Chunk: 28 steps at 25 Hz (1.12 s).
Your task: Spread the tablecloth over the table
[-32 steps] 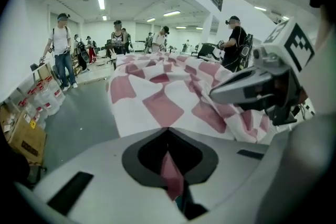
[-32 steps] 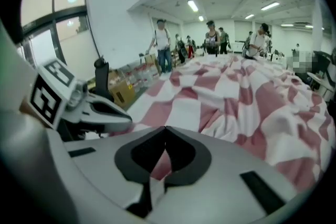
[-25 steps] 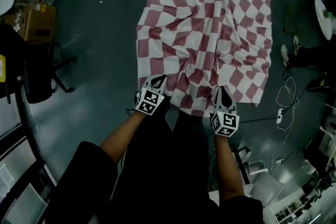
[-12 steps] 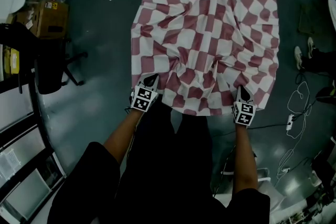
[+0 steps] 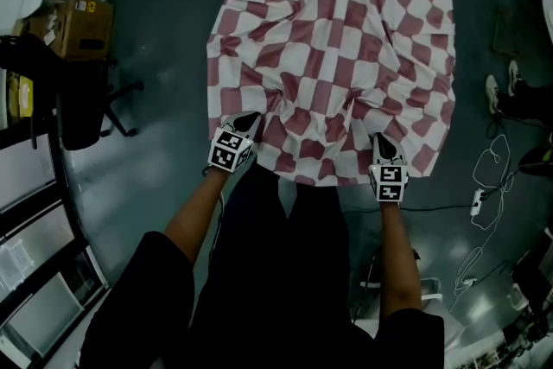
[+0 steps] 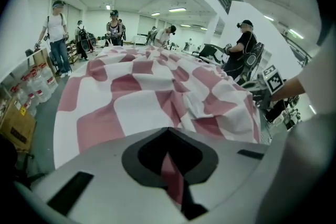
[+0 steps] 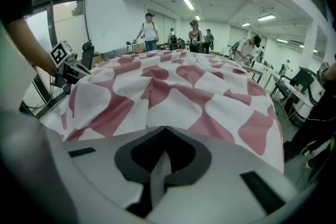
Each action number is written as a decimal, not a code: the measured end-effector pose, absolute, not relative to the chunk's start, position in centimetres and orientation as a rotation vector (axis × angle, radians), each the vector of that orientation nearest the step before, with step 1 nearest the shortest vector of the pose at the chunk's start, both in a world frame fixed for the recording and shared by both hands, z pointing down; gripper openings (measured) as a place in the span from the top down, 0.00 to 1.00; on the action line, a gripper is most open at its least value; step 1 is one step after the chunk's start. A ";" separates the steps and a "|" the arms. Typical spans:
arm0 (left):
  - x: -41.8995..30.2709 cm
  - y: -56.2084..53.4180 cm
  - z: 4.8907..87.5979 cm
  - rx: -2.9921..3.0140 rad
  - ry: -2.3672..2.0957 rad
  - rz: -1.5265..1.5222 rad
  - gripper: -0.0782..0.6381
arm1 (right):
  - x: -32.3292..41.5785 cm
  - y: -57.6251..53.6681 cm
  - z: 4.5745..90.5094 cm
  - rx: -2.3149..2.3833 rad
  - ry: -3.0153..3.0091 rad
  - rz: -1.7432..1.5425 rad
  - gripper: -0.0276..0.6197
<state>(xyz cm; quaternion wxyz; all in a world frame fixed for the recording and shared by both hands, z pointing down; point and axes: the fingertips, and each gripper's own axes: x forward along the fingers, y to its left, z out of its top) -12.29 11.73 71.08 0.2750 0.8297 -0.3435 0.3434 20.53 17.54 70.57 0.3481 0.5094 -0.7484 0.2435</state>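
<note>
Since 1 second ago the left gripper [image 5: 249, 122] and right gripper [image 5: 384, 143] moved wider apart, each pinching the tablecloth [image 5: 328, 39] at its near edge.

A red-and-white checked tablecloth [image 5: 333, 56] lies rumpled over the table and hides it. On the dark shiny floor [image 5: 155, 143] stand a cardboard box [image 5: 82, 28] and a black chair [image 5: 82, 112].

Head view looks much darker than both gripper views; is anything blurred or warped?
Head view: dim, floor nearly black with faint reflections, but the tablecloth checks read sharp. Left gripper view: bright, heavy fisheye bending, dark corners, the left gripper soft up close. Right gripper view: same fisheye curve, bright ceiling lights, the right gripper blurred near the lens.
</note>
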 end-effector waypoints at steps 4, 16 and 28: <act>-14.2 11.6 71.0 2.192 -0.891 0.901 0.88 | 23.5 18.9 70.3 1.356 -1.914 0.623 0.93; -15.1 12.2 69.7 2.305 -0.897 0.921 0.88 | 26.6 18.4 69.5 1.419 -1.831 0.699 0.93; -16.8 16.1 70.3 2.185 -1.047 0.852 0.88 | 31.7 22.7 70.2 1.517 -1.777 0.817 0.93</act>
